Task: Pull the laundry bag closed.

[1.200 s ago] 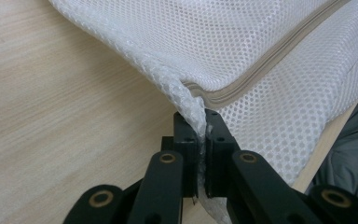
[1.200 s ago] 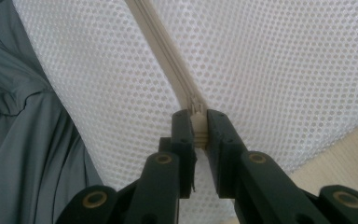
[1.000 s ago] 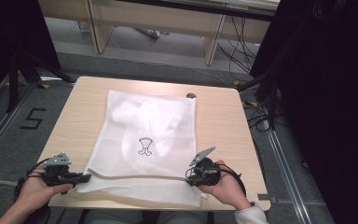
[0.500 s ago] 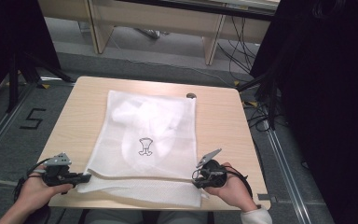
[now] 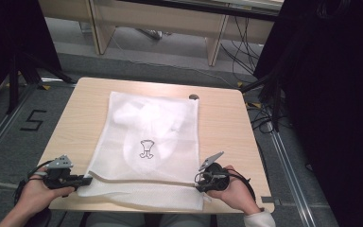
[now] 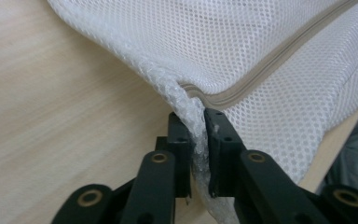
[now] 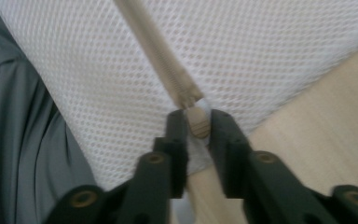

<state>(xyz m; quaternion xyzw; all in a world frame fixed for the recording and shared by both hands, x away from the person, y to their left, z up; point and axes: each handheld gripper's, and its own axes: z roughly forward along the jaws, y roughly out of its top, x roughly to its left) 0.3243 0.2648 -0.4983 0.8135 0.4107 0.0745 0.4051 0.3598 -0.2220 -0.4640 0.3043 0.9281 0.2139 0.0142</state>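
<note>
Lying flat on the wooden counter (image 5: 227, 123), white mesh laundry bag (image 5: 151, 142) with its beige zipper (image 5: 137, 180) along the near edge. Left gripper (image 6: 195, 135) pinches bunched mesh at the bag's near-left corner, jaws just easing apart. Right gripper (image 7: 196, 123) has the zipper pull (image 7: 197, 122) between its jaws, which have just been opening.
</note>
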